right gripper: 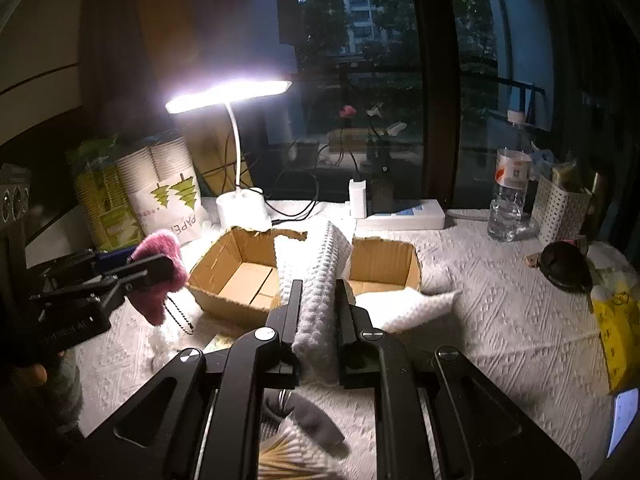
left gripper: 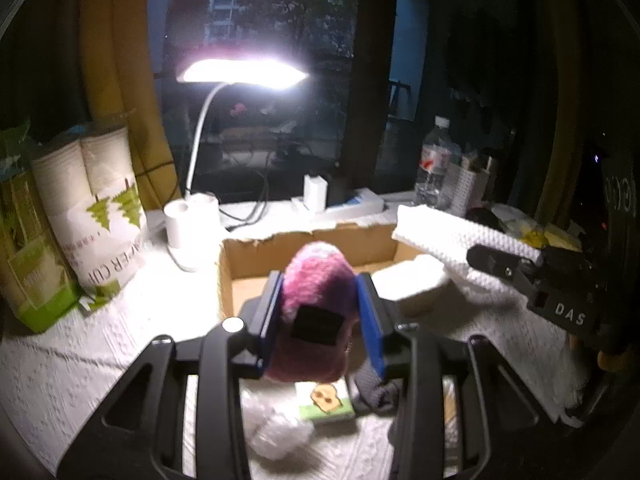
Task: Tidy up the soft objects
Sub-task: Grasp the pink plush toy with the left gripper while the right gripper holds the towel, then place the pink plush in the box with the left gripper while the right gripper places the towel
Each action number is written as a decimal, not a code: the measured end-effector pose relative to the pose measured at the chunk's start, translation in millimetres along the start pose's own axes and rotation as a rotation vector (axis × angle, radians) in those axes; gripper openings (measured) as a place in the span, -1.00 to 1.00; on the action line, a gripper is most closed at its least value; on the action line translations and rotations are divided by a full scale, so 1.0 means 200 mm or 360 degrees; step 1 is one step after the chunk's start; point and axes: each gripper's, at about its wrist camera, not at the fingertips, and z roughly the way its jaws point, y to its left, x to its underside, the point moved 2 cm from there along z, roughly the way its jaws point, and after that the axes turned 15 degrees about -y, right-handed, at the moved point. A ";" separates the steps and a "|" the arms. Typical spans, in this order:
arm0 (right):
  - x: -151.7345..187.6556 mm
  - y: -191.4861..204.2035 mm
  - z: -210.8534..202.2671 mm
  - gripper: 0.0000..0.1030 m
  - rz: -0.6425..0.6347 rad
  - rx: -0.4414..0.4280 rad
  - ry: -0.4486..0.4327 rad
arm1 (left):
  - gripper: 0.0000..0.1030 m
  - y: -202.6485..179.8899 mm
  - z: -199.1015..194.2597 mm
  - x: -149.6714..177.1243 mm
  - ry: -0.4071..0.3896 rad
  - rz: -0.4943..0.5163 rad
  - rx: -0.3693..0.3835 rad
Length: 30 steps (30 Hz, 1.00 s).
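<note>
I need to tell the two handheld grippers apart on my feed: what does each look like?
The left gripper has black ribbed arms, silver screws and blue finger pads. The right gripper is all black, with silver screws and black fingers; white "DAS" lettering marks its side.

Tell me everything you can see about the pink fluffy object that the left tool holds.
The pink fluffy plush object looks soft and furry, pink shading to purple. A black tag sits on its near face, and a thin metal ball chain hangs below it. The left tool is shut on it, blue pads pressing both sides. It is held in the air beside the open brown cardboard box.
</note>
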 end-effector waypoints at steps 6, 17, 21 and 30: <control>-0.04 -0.03 0.07 -0.74 0.0003 0.0017 -0.0009 | -0.27 0.06 0.07 -0.06 -0.0027 0.0009 -0.0026; -0.03 -0.11 0.24 -0.74 0.0033 0.0033 0.0055 | -0.27 0.10 0.22 -0.09 -0.0021 0.0003 -0.0050; 0.00 -0.14 0.30 -0.74 0.0057 0.0030 0.0098 | -0.27 0.10 0.28 -0.07 0.0003 -0.0008 -0.0059; 0.09 -0.18 0.43 -0.74 0.0102 0.0035 0.0219 | -0.27 0.11 0.44 0.01 0.0099 -0.0022 -0.0061</control>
